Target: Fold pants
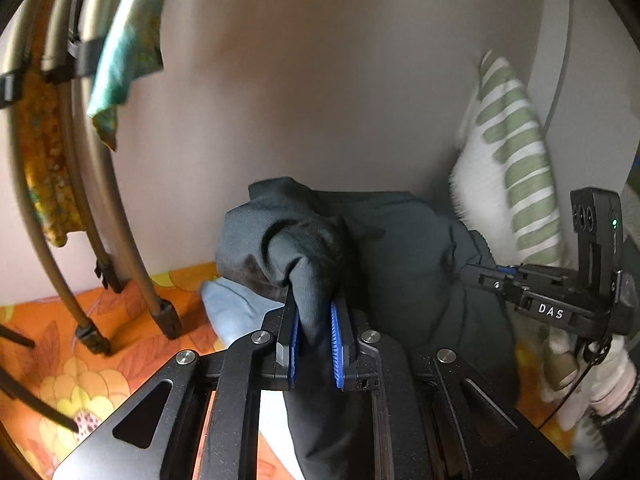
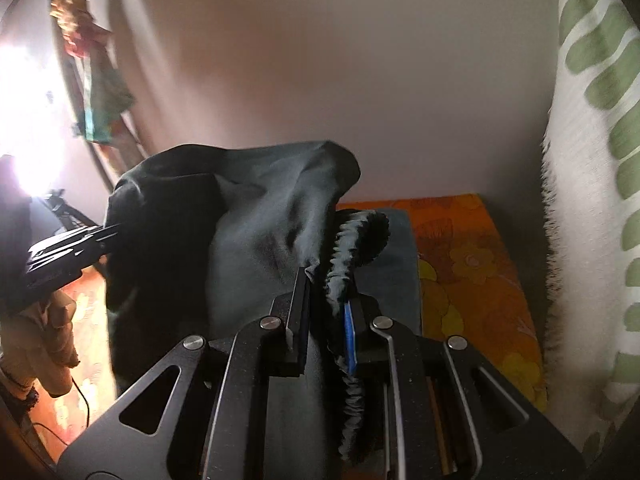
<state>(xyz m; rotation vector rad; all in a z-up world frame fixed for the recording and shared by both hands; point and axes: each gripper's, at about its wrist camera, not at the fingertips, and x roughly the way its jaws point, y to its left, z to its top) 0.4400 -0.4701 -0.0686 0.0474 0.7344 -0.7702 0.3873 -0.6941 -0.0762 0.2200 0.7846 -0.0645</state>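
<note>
Dark grey-black pants point(image 1: 400, 240) hang lifted between both grippers above an orange floral bedsheet point(image 1: 48, 360). My left gripper point(image 1: 314, 320) is shut on a bunched fold of the pants. My right gripper point(image 2: 326, 304) is shut on the gathered elastic waistband point(image 2: 352, 248) of the pants point(image 2: 248, 220). The right gripper also shows in the left wrist view point(image 1: 480, 276), at the pants' right side. The left gripper shows in the right wrist view point(image 2: 108, 236), at the pants' left side.
A white pillow with green stripes point(image 1: 508, 152) leans against the wall on the right, also in the right wrist view point(image 2: 592, 160). A drying rack point(image 1: 80, 200) with patterned cloth stands at the left. A light blue cloth point(image 1: 236, 308) lies on the sheet.
</note>
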